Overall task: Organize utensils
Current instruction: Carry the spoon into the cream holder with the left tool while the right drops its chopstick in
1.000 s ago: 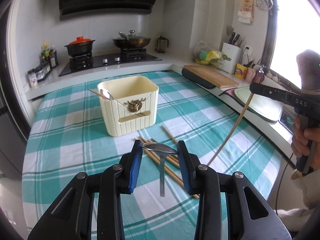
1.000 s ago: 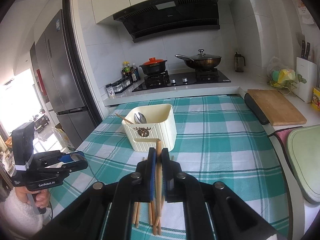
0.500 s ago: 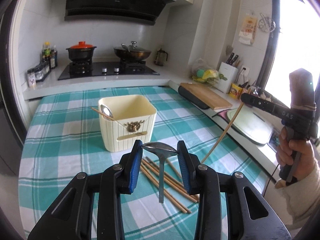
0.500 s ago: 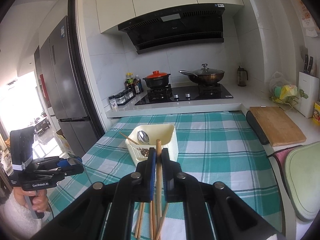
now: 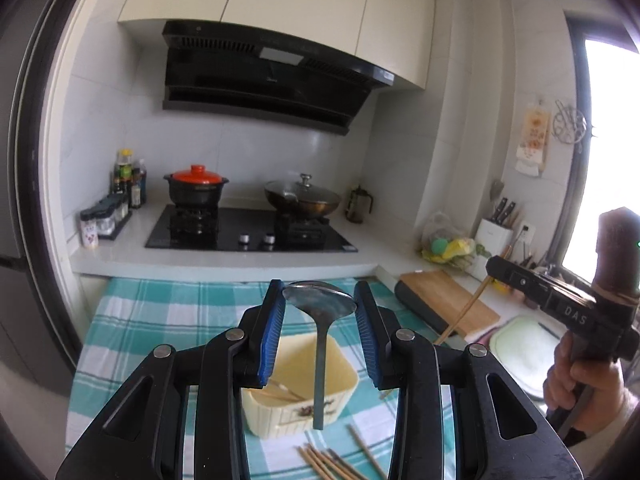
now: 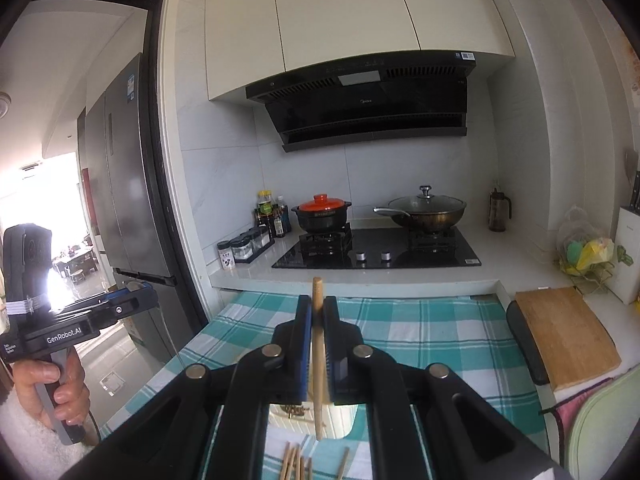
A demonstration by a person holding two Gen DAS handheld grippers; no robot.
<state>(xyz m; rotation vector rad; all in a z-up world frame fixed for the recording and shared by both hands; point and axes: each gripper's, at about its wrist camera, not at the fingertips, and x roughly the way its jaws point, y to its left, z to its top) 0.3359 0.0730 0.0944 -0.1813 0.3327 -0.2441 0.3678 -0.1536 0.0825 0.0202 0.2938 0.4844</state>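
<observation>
Left gripper: blue pads set partway apart, clamped on the bowl of a metal spoon. Bowl lies crosswise between the pads; handle hangs straight down, long axis near vertical, free end low.

Directly below and just beyond that handle tip: cream ribbed utensil holder, open top facing up, standing on the teal checked tablecloth. A chopstick or two already lean inside it. In the left wrist view the spoon handle overlaps the holder's mouth and front wall, so the holder sits under and slightly ahead of the grip. Judgement: the coming move is a short carry forward, then a lowering, handle first.

Right gripper: jaws almost closed, pinching a single wooden chopstick. Stick stands upright, top poking above the pads, lower end hanging toward the holder's rim, which only shows as a pale sliver beneath the gripper body in the right wrist view.

Loose chopsticks still lie on the cloth on the near side of the holder, fanned together.

Which hand is nearer the holder: cannot tell for sure. Both loads hang over or just short of the opening; from the left view the right gripper is off to the right, its stick slanting down toward the holder.

Further back: wooden cutting board on the right counter, black hob with red-lidded pot and lidded wok, range hood above.
</observation>
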